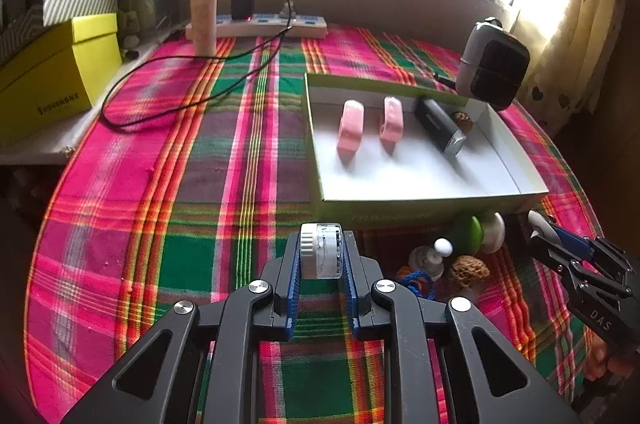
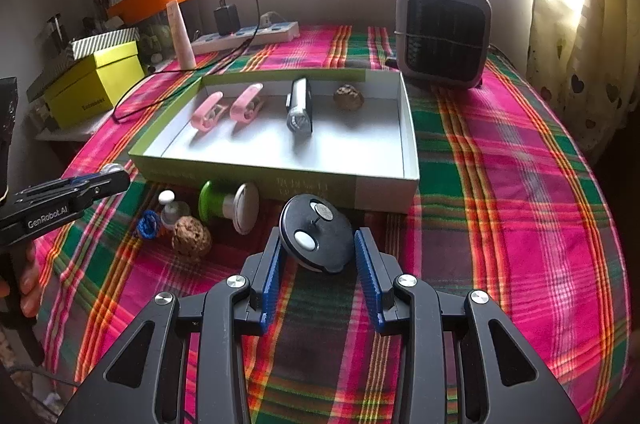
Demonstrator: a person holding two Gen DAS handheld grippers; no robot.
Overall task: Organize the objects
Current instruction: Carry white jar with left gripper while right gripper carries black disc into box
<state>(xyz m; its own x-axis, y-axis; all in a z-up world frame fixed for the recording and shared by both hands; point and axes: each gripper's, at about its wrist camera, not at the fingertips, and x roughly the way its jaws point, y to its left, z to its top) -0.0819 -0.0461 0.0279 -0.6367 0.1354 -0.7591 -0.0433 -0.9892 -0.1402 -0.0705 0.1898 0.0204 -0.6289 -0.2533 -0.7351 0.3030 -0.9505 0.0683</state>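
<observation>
My left gripper (image 1: 321,252) is shut on a small clear jar with a white lid (image 1: 322,250), held above the plaid cloth in front of the shallow box (image 1: 424,202). My right gripper (image 2: 320,248) is shut on a round black device with white buttons (image 2: 314,232), just in front of the box (image 2: 384,190). The box holds two pink clips (image 2: 226,110), a black-and-silver cylinder (image 2: 300,108) and a walnut (image 2: 349,97). Loose on the cloth lie a green-and-white spool (image 2: 224,204), a walnut (image 2: 191,236), a small white bottle (image 2: 170,210) and a blue cord (image 2: 148,224).
A grey heater (image 2: 444,32) stands behind the box at the right. A power strip (image 2: 244,38) with charger and cable, a cream tube (image 2: 182,36) and a yellow box (image 2: 94,82) are at the back left. The round table drops off at the right.
</observation>
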